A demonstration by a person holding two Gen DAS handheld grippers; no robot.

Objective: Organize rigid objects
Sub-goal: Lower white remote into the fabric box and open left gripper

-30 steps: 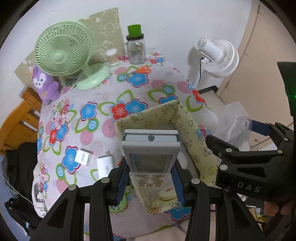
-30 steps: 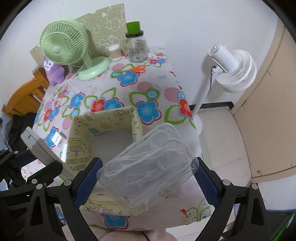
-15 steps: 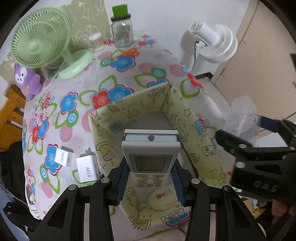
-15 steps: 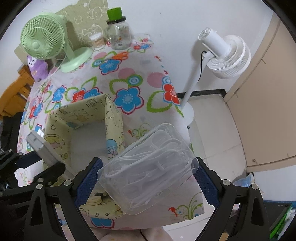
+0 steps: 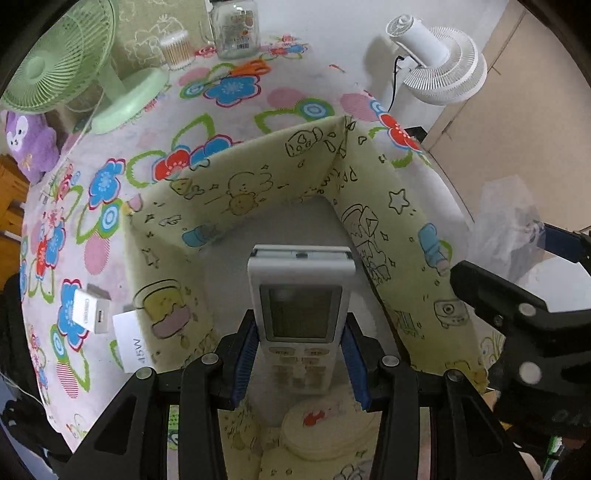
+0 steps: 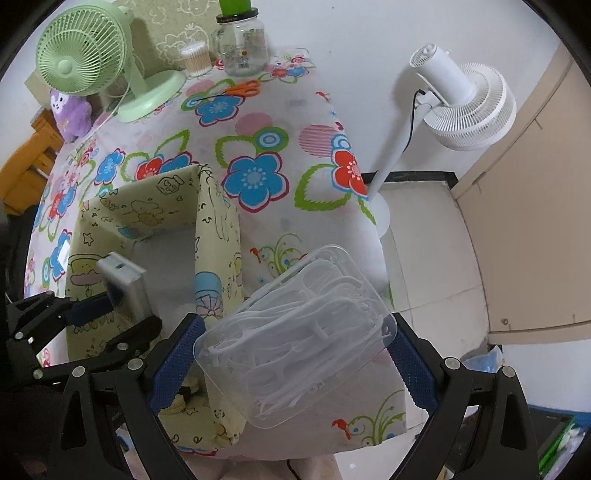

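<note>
Pretty clearly somebody's home, a lived-in room and no lab or shop. The table (image 6: 280,122) has a bright flowery cloth (image 5: 229,88) on it, with a little green fan (image 6: 85,55), a glass jar (image 6: 242,40), a tub of cotton swabs (image 6: 195,57), orange scissors (image 6: 243,88) and a purple plush toy (image 6: 70,109) at the back. There's also a white standing fan (image 6: 461,99) on the tiled floor (image 6: 436,258) by a plain white wall (image 6: 351,33), and a wooden chair (image 6: 26,170) tucked in at the side.
</note>
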